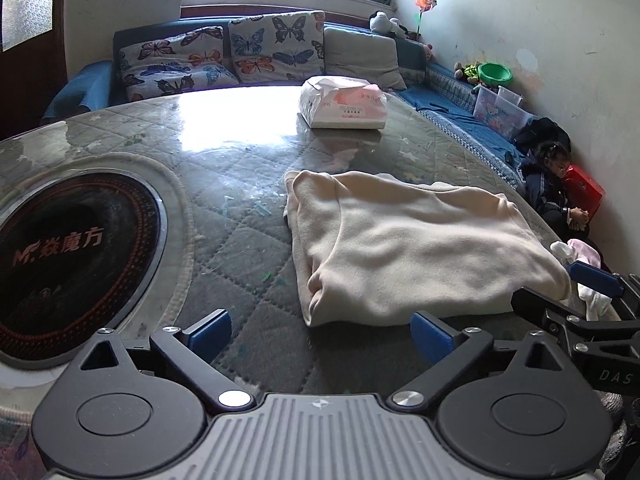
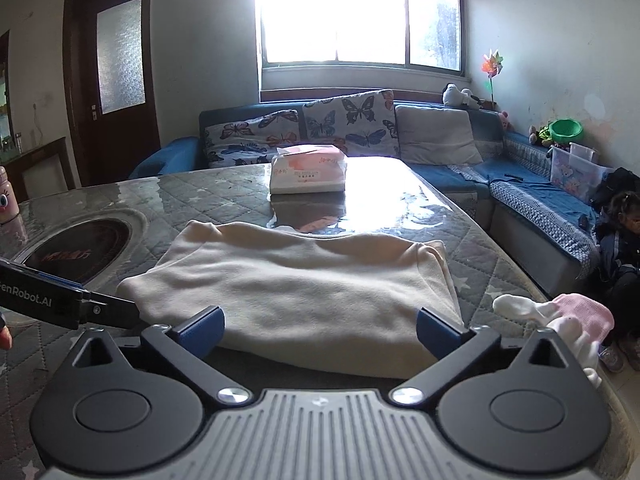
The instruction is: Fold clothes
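Observation:
A cream garment (image 1: 420,240) lies folded into a thick rectangle on the quilted table (image 1: 248,208). My left gripper (image 1: 320,334) stands open just off the garment's near left corner, with nothing between its blue pads (image 1: 210,330). The right gripper's blue fingertip (image 1: 596,278) shows at the garment's right edge. In the right wrist view the cream garment (image 2: 296,280) fills the middle. My right gripper (image 2: 320,332) is open, its wide jaws standing either side of the near edge without pressing it. The left gripper's black arm (image 2: 60,300) reaches in from the left.
A tissue pack (image 2: 308,174) sits at the table's far side. A round black cooktop (image 1: 68,256) is set into the table on the left. Small pink and white clothes (image 2: 560,316) lie at the right edge. A blue sofa (image 2: 520,196) wraps behind; a person (image 2: 624,248) sits on the floor.

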